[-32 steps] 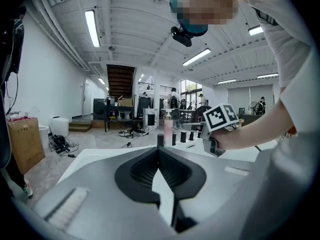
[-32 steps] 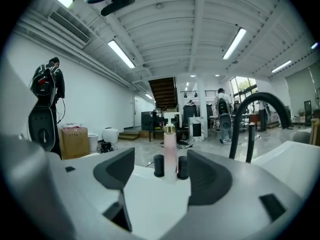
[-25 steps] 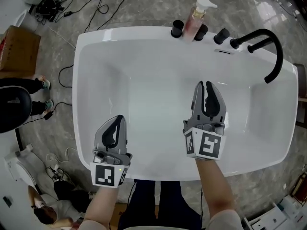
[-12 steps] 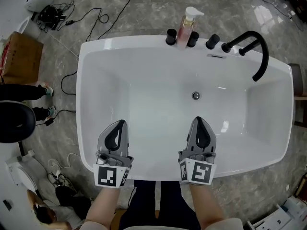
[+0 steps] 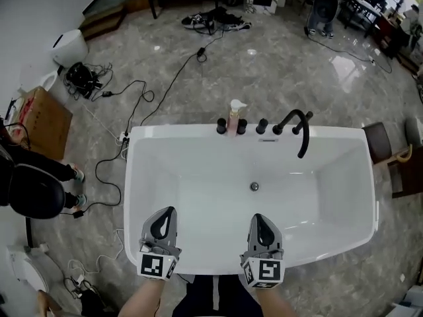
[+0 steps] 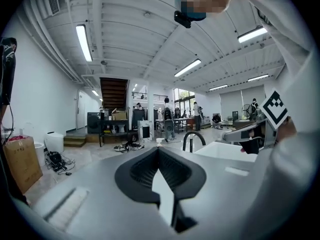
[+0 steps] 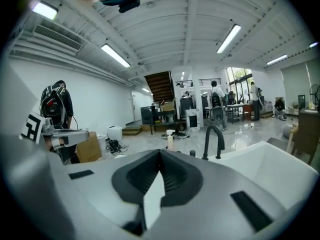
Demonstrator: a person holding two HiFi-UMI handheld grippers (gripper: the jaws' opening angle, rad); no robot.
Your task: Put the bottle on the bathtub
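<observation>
Here, bottle (image 5: 234,119) upright on bathtub (image 5: 192,177) rim, left gripper (image 5: 169,212) and right gripper (image 5: 257,218) fingers pressed together.

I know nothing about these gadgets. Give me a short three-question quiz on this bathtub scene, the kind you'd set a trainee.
1. True or false: the pink pump bottle with the white top stands on the far rim of the white bathtub, between two round black knobs.
2. Multiple choice: in the head view, the curved black faucet is A) left of the bottle, B) right of the bottle, C) on the near rim.
3. Fill in: the jaws of the left gripper and the right gripper are both ____, with nothing between them.

Key: 1 true; 2 B; 3 shut.
</observation>
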